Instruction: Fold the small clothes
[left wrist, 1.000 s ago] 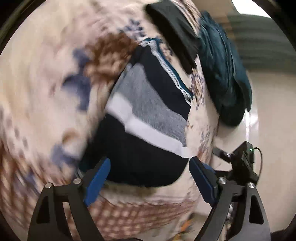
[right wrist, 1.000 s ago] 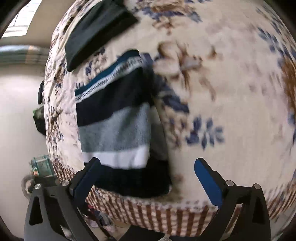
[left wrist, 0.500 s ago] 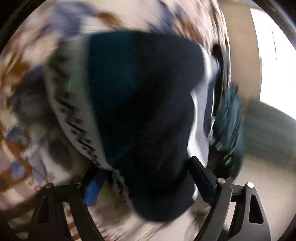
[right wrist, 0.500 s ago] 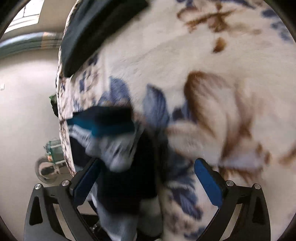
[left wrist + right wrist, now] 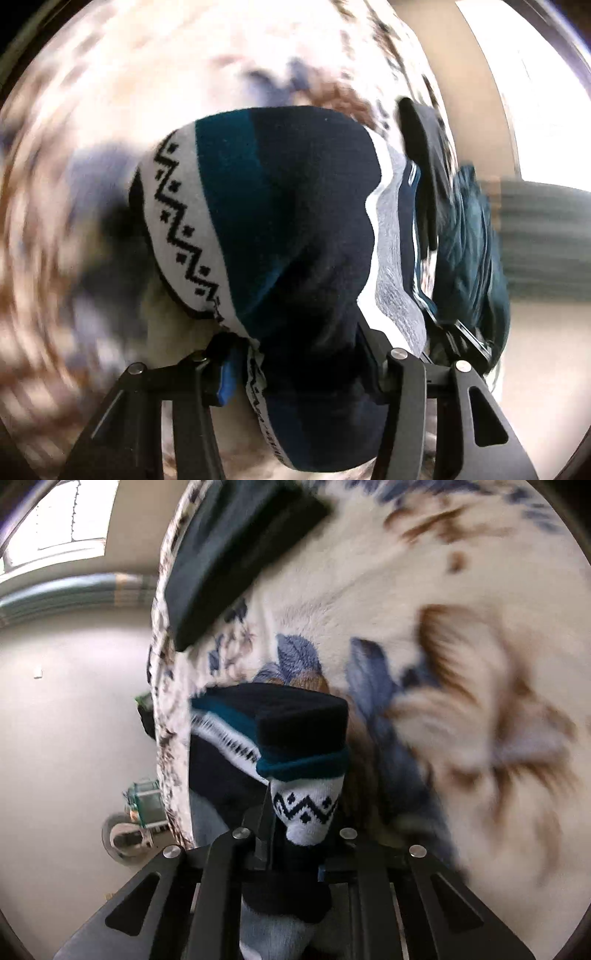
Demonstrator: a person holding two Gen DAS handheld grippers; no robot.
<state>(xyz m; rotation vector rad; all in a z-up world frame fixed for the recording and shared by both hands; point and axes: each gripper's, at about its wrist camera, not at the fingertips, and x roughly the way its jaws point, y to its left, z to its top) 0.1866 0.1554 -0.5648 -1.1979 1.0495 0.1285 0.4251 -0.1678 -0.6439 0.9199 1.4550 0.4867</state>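
Both grippers are clamped on the striped garment (image 5: pixel 295 229): the left gripper (image 5: pixel 299 365) has its fingers narrow around a bunched dark edge; the right gripper (image 5: pixel 295 853) pinches the white zigzag band; the cloth hangs lifted just above the floral blanket (image 5: pixel 461 664), doubled over itself; I judge the fold half made, with laying flat and smoothing left; a black folded piece (image 5: pixel 229 554) lies further off, seemingly done; no readable brand or writing shows.
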